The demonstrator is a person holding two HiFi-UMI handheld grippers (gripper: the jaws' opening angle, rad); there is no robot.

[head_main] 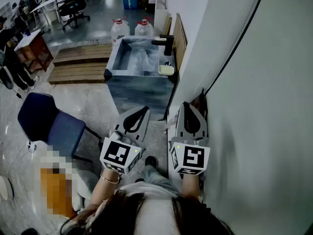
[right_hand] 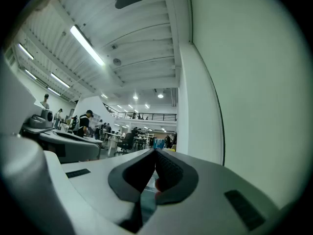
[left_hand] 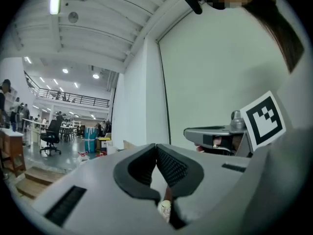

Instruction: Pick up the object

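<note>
Both grippers are held side by side at waist height and point forward along the white wall. My left gripper (head_main: pixel 145 108) is shut with nothing between its jaws; in its own view the black pads meet at the tip (left_hand: pixel 156 147). My right gripper (head_main: pixel 188 105) is shut and empty too, its tip (right_hand: pixel 155 153) closed. Ahead stands a marble-patterned sink block (head_main: pixel 113 77) with a black faucet (head_main: pixel 166 44). A pale yellow bar-like object (head_main: pixel 166 70) lies on its right rim, well beyond both grippers. Which object the task means cannot be told.
A white wall (head_main: pixel 254 106) runs close along the right with a black cable (head_main: pixel 234 53) down it. A blue chair (head_main: pixel 49 124) stands at the left. Two water bottles (head_main: pixel 120 31) sit behind the sink, wooden steps (head_main: pixel 80 62) beside it. People and desks are far back.
</note>
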